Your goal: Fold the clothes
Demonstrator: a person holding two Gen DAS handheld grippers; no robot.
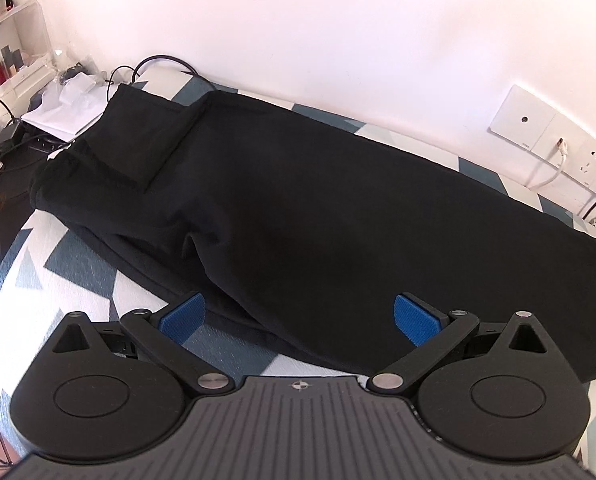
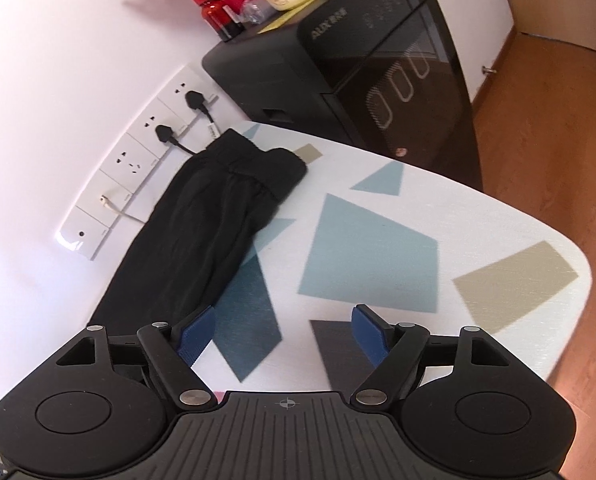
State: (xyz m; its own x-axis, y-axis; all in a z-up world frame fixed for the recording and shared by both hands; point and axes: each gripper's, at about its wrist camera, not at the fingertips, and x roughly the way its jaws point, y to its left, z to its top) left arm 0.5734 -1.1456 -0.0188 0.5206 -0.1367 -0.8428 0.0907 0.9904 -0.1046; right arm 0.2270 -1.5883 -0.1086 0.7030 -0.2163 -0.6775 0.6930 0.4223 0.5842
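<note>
My left gripper (image 1: pixel 300 316) hangs released over the near edge of the black trousers (image 1: pixel 298 208), which lie lengthwise on the patterned table (image 2: pixel 378 240) along the wall. My right gripper (image 2: pixel 283 334) gapes empty over bare tabletop; closing there, I'd probably miss cloth.

my left claw (image 1: pixel 300 316): matt black plastic, ribbed blue pads, shiny metal pins | trousers (image 1: pixel 298 208): soft matt black cloth | counter (image 2: pixel 378 248): woven-looking printed cover, probably cloth | cabinet (image 2: pixel 378 60): glossy dark front | floor (image 2: pixel 558 160): smooth wood
</note>
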